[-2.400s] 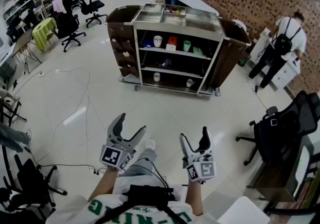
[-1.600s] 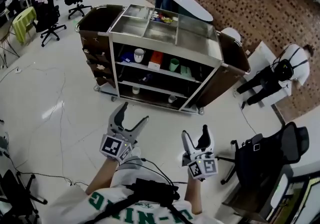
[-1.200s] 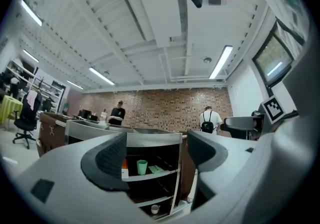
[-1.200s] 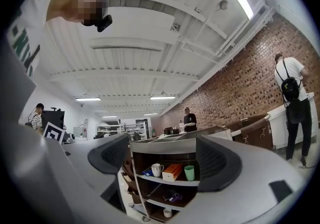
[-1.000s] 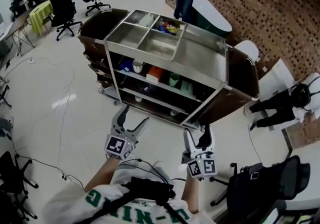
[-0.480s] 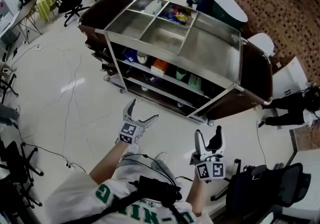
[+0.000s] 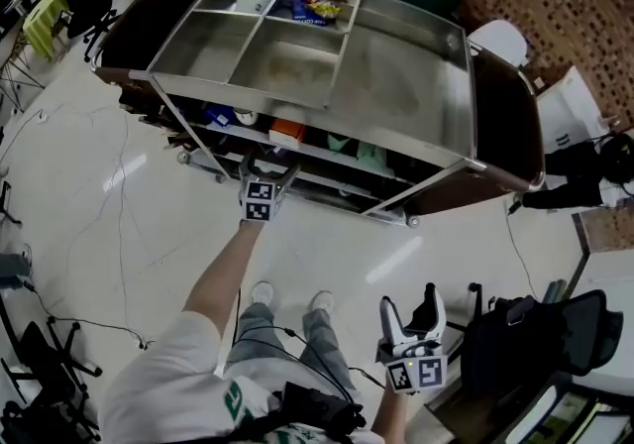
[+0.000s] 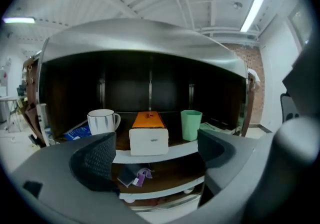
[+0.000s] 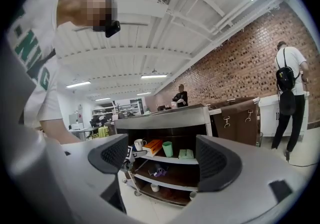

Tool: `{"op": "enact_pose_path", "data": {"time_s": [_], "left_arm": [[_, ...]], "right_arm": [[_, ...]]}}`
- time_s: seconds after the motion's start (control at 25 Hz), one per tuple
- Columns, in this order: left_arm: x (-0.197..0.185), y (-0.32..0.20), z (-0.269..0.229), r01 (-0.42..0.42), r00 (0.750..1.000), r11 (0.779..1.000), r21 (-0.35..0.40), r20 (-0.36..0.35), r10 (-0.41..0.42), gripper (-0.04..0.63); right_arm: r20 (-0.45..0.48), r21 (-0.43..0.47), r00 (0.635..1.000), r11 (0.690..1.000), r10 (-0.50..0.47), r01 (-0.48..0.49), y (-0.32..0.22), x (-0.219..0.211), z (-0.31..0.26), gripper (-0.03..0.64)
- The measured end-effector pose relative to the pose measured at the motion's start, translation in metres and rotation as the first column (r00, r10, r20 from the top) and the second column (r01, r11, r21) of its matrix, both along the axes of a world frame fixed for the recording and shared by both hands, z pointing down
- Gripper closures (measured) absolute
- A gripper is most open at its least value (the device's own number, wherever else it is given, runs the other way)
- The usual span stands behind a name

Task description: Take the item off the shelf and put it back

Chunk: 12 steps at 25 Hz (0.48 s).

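Orange box (image 8: pixel 148 130) with a white end, lying lengthwise on the upper shelf (image 8: pixel 170 152) of a steel service cart (image 7: pixel 406 85), white end toward the front edge. Flanked by a white mug (image 8: pixel 102 120) on one side and a green cup (image 8: pixel 190 124) on the other, apart from both. Blue packet (image 8: pixel 77 132) behind the mug; something dark and purple (image 8: pixel 132 175) on the shelf below.

Left gripper (image 7: pixel 265 174) reached out on a stretched arm to the shelf front, aimed straight at the box. Jaws spread wide, just opened and then eased in a little, pads touching nothing, box not yet between them.

Right gripper (image 7: pixel 410 301) held low beside the person's body, well back from the cart. Jaws apart, nothing gripped.
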<state>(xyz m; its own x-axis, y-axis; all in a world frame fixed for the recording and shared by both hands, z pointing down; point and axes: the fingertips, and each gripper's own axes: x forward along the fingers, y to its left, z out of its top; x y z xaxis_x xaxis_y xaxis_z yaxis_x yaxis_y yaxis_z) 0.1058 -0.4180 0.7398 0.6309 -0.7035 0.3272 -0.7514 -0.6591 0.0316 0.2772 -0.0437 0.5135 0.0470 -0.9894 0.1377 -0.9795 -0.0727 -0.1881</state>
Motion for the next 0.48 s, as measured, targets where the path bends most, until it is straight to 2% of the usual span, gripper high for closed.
{"op": "enact_pose_path", "data": {"time_s": [0.12,0.2,0.32,0.4,0.44,0.48], "left_arm": [[0.013,-0.041,0.009,0.015,1.0,1.0,-0.012,-0.021,-0.015,0.103],[0.025,-0.06,0.015,-0.003,1.0,0.999,-0.034,0.009,0.004,0.103],[0.034,-0.081,0.032,0.019,0.998,0.997,-0.081,0.064,-0.014,0.107],[0.042,-0.082,0.026,0.013,0.998,0.992,-0.123,0.068,-0.004,0.146],[0.047,-0.08,0.022,0.001,0.998,0.99,-0.144,0.065,0.008,0.204],[0.049,-0.077,0.018,-0.008,0.998,0.987,-0.159,0.062,0.018,0.223]], "right_arm": [[-0.014,-0.016,1.0,1.0,0.007,-0.007,0.001,-0.001,0.004,0.186],[-0.026,-0.02,1.0,1.0,0.016,-0.017,0.002,0.003,0.003,0.186],[-0.033,-0.027,0.999,0.999,0.03,-0.031,0.003,0.01,0.0,0.186],[-0.038,-0.029,0.999,0.999,0.034,-0.035,0.003,0.013,-0.001,0.186],[-0.039,-0.027,0.999,0.999,0.033,-0.034,0.002,0.015,-0.002,0.186],[-0.038,-0.024,0.999,0.999,0.031,-0.032,0.001,0.016,-0.003,0.186]]}}
